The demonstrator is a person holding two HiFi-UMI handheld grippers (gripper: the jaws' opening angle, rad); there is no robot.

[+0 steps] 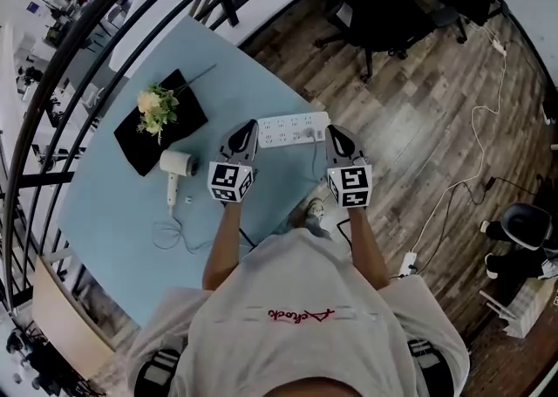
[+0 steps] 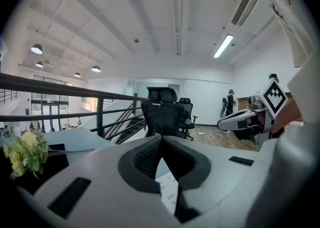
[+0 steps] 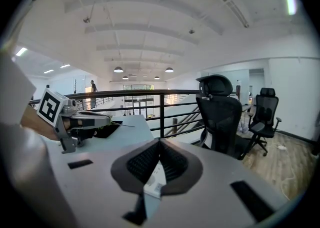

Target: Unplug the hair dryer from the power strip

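Step in hand: the approach. Both grippers hovered at the power strip [image 1: 294, 129], nothing was grasped, and the plug looked to be not yet pulled.
Left gripper [image 1: 248, 127]: clenched on nothing, with its tip just beside the strip's left end. Its own view showed the pads pressed together and the strip's sockets below them.
Right gripper [image 1: 336, 132]: also clamped shut and empty, with its tip near the strip's right end.
Power strip: it lay flat on the blue table [image 1: 113, 212] near the far edge, between the two tips. Its long axis ran across the head view from left to right, the right end tipped slightly away.
Hair dryer [image 1: 176, 165]: it lay on its side, well left of the strip and beside the black mat [image 1: 131, 138]. The handle's long axis pointed toward the person and the barrel lay crosswise; which end was the nozzle could not be told.
Cord [image 1: 170, 234]: it lay looped loosely below the handle.
Plug: something seemed seated toward the strip's right end, too small to confirm.
Next move, judged: the jaws would have to open first. One gripper would then steady the strip while the other closed on the plug body and drew it straight out along its pins, with no sideways twist.
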